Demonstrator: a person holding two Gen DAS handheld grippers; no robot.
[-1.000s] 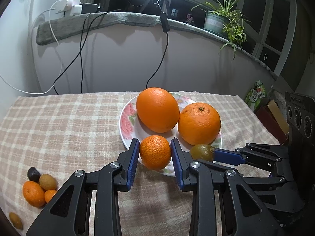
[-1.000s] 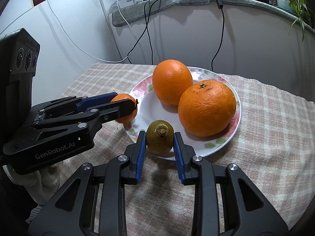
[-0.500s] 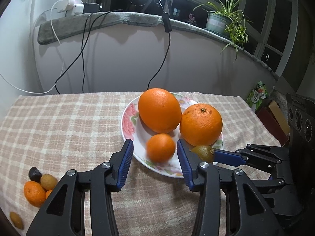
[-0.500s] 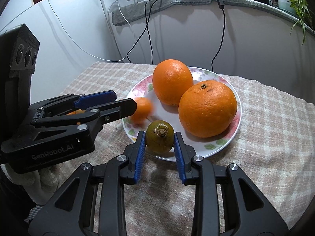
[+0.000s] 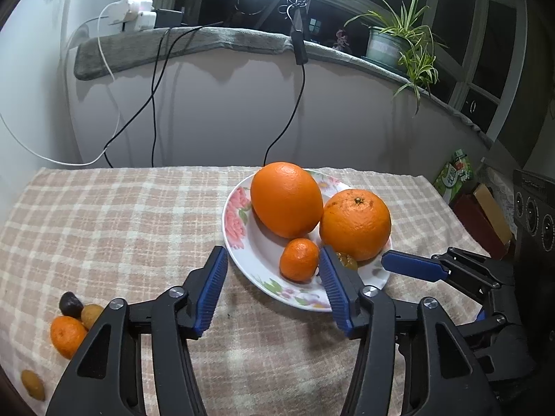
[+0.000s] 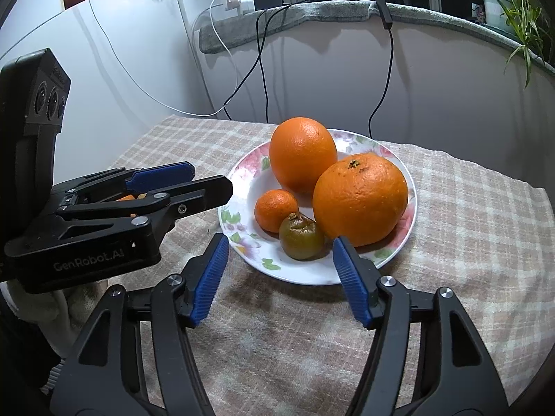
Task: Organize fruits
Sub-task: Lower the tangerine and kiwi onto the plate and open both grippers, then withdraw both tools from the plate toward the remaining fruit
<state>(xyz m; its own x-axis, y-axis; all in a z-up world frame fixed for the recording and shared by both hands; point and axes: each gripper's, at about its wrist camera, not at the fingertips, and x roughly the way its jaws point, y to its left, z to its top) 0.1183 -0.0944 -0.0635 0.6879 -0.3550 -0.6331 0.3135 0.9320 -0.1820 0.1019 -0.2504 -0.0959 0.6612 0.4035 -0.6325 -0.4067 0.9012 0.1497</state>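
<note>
Two releases onto plate [image 6: 411,204]: both claws just opened, nothing gripped.
Back left gripper [image 5: 274,286] off mandarin [image 5: 299,259], right gripper [image 6: 279,279] off green fruit [image 6: 301,238], straight away from plate, no nudging.

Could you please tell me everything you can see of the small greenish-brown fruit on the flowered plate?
The greenish-brown fruit is small and roundish, olive with brown patches, its dull skin wrinkled around a dried stem end that faces up toward the camera. It lies free at the near edge of the flowered plate, resting against the small mandarin and right beside the large orange. The right gripper has just opened; neither pad touches it.
</note>
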